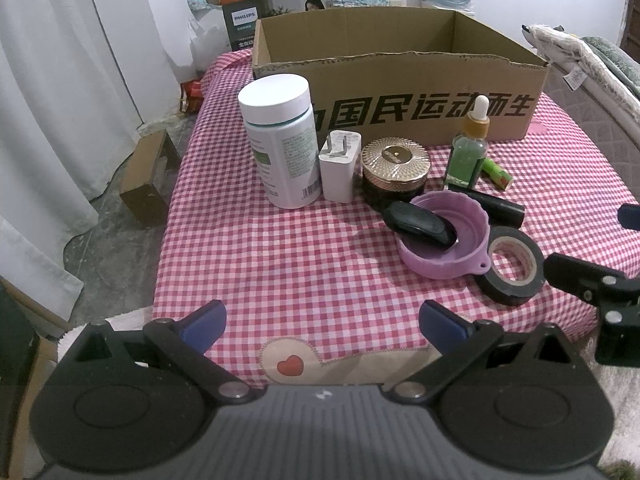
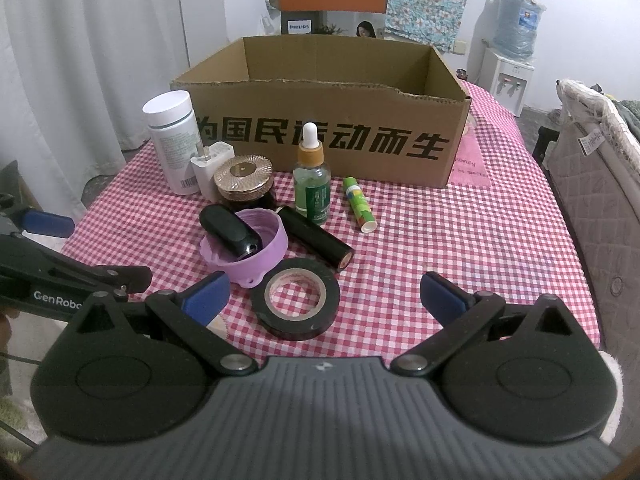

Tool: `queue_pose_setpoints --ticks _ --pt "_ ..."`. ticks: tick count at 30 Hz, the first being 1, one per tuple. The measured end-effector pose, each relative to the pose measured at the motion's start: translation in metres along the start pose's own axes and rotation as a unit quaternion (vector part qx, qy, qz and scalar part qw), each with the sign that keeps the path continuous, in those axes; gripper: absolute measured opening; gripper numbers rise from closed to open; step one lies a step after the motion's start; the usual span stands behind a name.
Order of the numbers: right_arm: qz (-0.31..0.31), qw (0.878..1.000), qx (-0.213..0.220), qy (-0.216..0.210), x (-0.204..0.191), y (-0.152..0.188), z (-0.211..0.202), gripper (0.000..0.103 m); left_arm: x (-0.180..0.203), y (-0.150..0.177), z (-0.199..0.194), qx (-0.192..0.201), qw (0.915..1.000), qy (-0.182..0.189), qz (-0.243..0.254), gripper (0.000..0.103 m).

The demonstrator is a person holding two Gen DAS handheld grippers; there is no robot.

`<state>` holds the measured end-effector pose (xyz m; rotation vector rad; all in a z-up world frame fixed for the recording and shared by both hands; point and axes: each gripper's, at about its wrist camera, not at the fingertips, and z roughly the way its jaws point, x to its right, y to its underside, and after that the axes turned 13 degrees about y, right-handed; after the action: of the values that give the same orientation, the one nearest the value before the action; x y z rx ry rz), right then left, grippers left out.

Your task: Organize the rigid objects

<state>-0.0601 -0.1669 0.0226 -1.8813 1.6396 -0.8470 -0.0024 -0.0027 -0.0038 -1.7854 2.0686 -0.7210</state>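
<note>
Nothing looks sorted yet: every small item sits on the checked counter (image 2: 460, 240) in front of the cardboard box (image 2: 340, 120), whose visible interior appears bare, though its floor is hidden behind the near wall. At the centre of the cluster a black oblong case (image 2: 230, 232) leans in the purple lid (image 2: 256, 256); the black tape roll (image 2: 296, 298) lies just beside it at 5 o'clock, a black tube (image 2: 316, 238) at 3 o'clock. Farther back stand the dropper bottle (image 2: 312, 184), gold-lidded jar (image 2: 243, 182), white charger (image 2: 210, 168) and white pill bottle (image 2: 172, 140), with a green stick (image 2: 359, 204) lying at 2 o'clock.

The right tongs (image 2: 324, 292) are spread wide and empty, the tape roll between their fingers. The left tongs (image 1: 322, 322) are equally wide, empty, over bare cloth.

The left view alone shows the heart patch (image 1: 291, 365) on the cloth's near edge and a small carton (image 1: 150, 184) on the floor; the right view alone shows the water dispenser (image 2: 508, 68).
</note>
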Motion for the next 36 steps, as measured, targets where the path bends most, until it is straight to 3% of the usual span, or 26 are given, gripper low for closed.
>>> queue_pose_setpoints --ticks 26,31,36 --pt "-0.009 1.000 -0.002 -0.006 -0.006 -0.001 0.000 0.102 -0.006 0.000 0.000 -0.002 1.0000 0.001 -0.002 0.103" --pt "-0.006 1.000 -0.011 -0.012 -0.005 0.006 0.003 0.102 -0.005 0.006 0.002 -0.001 0.9998 0.019 -0.002 0.103" --pt "0.019 0.999 -0.021 -0.025 0.006 0.019 0.007 0.102 -0.007 0.012 0.004 0.017 0.9976 0.067 -0.006 0.103"
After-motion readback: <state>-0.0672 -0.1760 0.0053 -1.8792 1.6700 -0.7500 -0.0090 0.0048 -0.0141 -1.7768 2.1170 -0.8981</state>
